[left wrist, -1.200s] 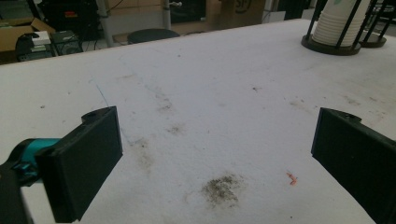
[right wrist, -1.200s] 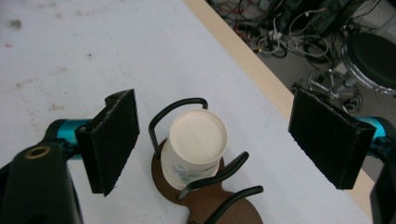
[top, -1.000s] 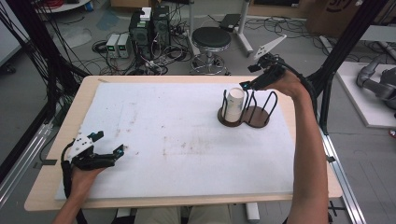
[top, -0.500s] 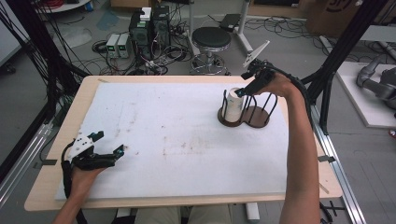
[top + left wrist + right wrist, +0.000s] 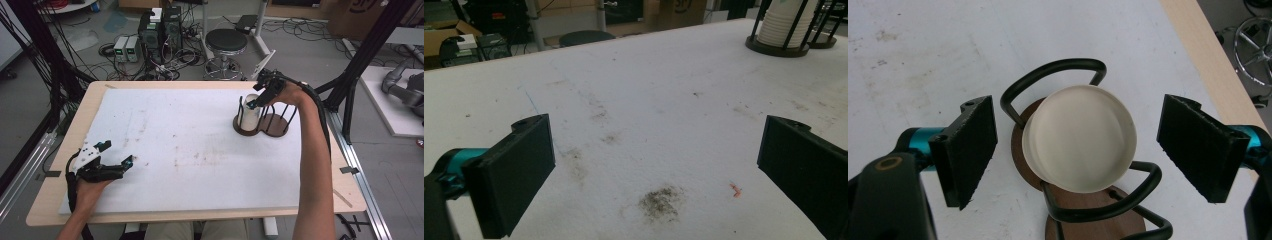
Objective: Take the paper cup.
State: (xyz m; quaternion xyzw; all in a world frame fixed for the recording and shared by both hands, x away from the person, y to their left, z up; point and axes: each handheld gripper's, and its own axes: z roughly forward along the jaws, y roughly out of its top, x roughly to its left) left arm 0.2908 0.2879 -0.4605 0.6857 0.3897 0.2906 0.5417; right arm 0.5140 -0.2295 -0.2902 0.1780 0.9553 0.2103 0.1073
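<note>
The stack of white cups stands upright in the left ring of a dark wire holder, over on the far right part of the table. In the right gripper view we are looking straight down on it: the flat pale bottom of the top cup faces the camera, black wire loops curving round it, the brown wooden base showing beneath. The right gripper hovers directly above the stack, jaws spread wide, one pad on either side of the cup and neither touching it. In the high view the right hand holds that gripper tipped down over the holder's left ring, the forearm running up along the table's right edge. The holder's second ring, just beside the stack, has its round base bare.

Down at the near left corner, the left gripper rests low on the white table cover, jaws wide apart with nothing between them but stained white surface. From the left gripper view the cup stack sits well apart, at the far right.
</note>
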